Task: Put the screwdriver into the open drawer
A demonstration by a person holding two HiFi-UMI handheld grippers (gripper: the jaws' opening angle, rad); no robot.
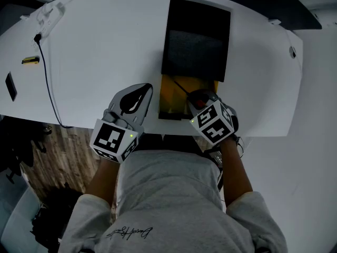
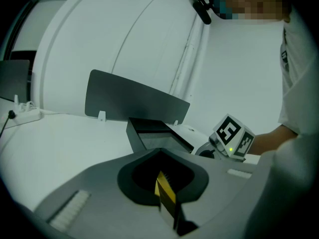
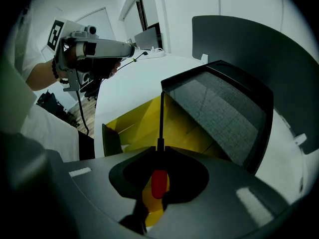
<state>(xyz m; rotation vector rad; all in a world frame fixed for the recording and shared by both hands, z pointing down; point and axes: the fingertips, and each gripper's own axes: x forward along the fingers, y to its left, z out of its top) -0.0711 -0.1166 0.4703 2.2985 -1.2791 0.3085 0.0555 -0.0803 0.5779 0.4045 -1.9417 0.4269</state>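
right tongs (image 3: 159,158) clamped on screwdriver (image 3: 160,126) by red handle, shaft pointing down into open yellow drawer (image 3: 139,121); not yet released. left tongs (image 2: 163,176) closed, empty, beside drawer above worktop (image 1: 105,51). remaining: lower, let go.

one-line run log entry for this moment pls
right tongs: shut on screwdriver | screwdriver: shaft over open yellow drawer, not released | left tongs: shut, empty, beside drawer

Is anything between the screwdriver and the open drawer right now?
Nothing visible. The screwdriver, held in the right gripper, points its shaft over the yellow drawer. The left gripper is off to the side.
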